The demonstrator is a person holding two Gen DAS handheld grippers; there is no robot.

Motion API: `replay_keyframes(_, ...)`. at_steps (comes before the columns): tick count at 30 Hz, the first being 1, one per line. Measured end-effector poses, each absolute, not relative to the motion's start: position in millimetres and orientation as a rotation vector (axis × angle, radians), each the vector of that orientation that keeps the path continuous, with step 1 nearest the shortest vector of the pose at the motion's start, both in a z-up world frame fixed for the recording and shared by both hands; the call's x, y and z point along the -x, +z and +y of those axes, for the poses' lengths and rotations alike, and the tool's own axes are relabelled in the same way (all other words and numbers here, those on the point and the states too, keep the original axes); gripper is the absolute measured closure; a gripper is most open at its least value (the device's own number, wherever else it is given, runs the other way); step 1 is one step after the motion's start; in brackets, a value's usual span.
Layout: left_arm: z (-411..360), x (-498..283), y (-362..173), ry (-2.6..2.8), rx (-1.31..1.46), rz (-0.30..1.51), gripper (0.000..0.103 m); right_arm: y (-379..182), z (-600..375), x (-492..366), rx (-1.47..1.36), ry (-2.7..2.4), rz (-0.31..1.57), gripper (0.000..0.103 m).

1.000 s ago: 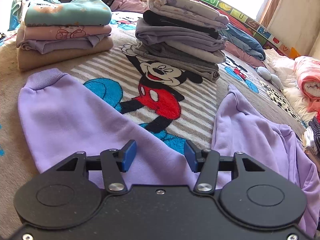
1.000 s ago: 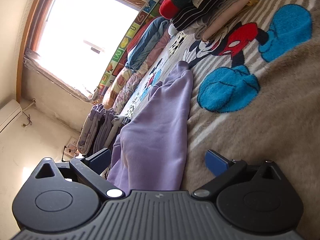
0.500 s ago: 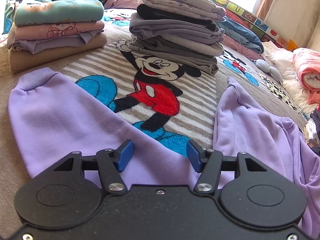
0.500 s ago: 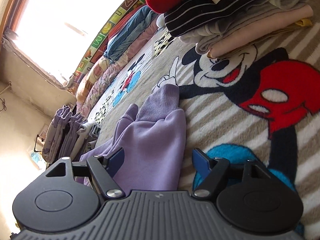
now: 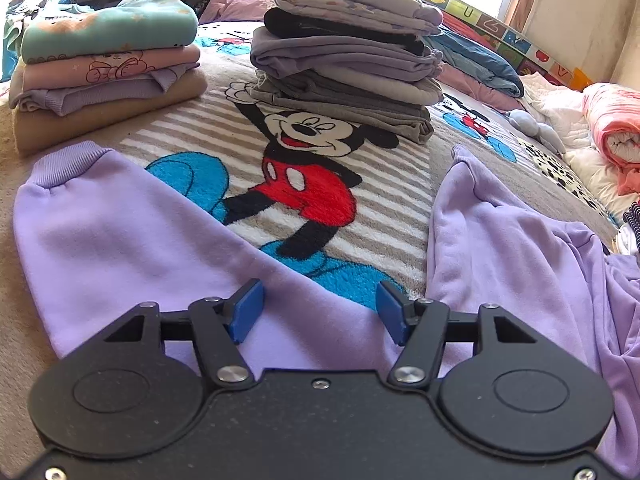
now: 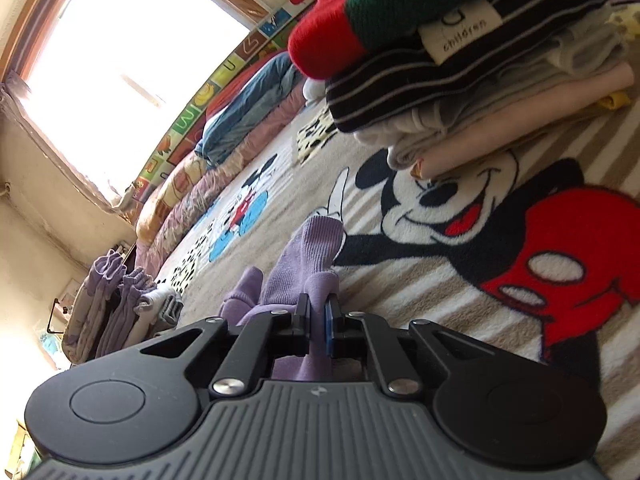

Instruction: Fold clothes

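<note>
Lilac trousers (image 5: 132, 240) lie spread on the cartoon-mouse blanket (image 5: 312, 196), legs fanned apart toward me. My left gripper (image 5: 318, 310) hovers over the crotch, blue pads apart and jaws still opening; cloth lies beneath them but is not pinched. The right leg (image 5: 500, 240) is rumpled, its ribbed cuff (image 5: 460, 156) pointing away. In the right wrist view my right gripper (image 6: 318, 316) is shut on that lilac leg just behind the ribbed cuff (image 6: 316, 248), the fabric bunched between the pads.
Two folded stacks sit at the blanket's far side: a teal-topped stack (image 5: 104, 68) at left and a grey stack (image 5: 344, 68) in the middle. A striped stack with a red-green knit (image 6: 472, 60) stands close to the right gripper. Bedding lines the wall under the window (image 6: 120, 52).
The right gripper slid forward along the lilac leg to near its cuff and closed on the fabric. The left gripper's jaws spread slightly wider, staying in place.
</note>
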State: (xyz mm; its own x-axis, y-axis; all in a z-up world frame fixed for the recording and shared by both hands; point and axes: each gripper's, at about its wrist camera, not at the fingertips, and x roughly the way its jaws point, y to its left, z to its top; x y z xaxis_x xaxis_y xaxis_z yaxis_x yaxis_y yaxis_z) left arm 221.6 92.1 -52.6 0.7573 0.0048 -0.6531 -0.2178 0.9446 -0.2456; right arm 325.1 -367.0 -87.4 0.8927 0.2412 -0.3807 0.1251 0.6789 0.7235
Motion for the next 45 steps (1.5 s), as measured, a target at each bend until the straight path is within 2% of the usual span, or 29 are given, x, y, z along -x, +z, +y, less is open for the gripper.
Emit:
replay_keyframes(10, 90.0, -218.1, -53.9, 0.121, 0.296, 0.701, 0.041, -36.3, -409.4, -243.7, -0.774, 0.026, 0.320, 0.096)
replay_keyframes(25, 87.1, -211.6, -56.3, 0.112, 0.259, 0.697, 0.041, -43.1, -452.2, -124.9, -0.843, -0.175, 0.196, 0.096)
replay_keyframes(36, 83.0, -208.6, -58.2, 0.114, 0.221, 0.692, 0.041, -66.5, -469.5, -85.3, -0.845, -0.273, 0.230, 0.097)
replay_keyframes(40, 79.3, -206.2, -58.0, 0.121, 0.198, 0.689, 0.041, -74.6, -475.4, -95.9, -0.818, -0.298, 0.341, 0.096)
replay_keyframes(41, 77.3, -204.3, -56.3, 0.128, 0.184, 0.684, 0.041, -78.5, -476.6, -99.3, -0.812, -0.310, 0.383, 0.095)
replay_keyframes(42, 75.1, -201.9, -54.2, 0.138, 0.169, 0.678, 0.040, -83.9, -476.9, -100.9, -0.821, -0.324, 0.418, 0.090)
replay_keyframes(44, 69.6, -195.7, -48.6, 0.152, 0.134, 0.656, 0.041, -95.3, -476.1, -100.7, -0.856, -0.347, 0.464, 0.078)
replay_keyframes(45, 64.0, -189.9, -43.5, 0.154, 0.101, 0.629, 0.041, -100.3, -474.0, -97.2, -0.882, -0.346, 0.452, 0.065)
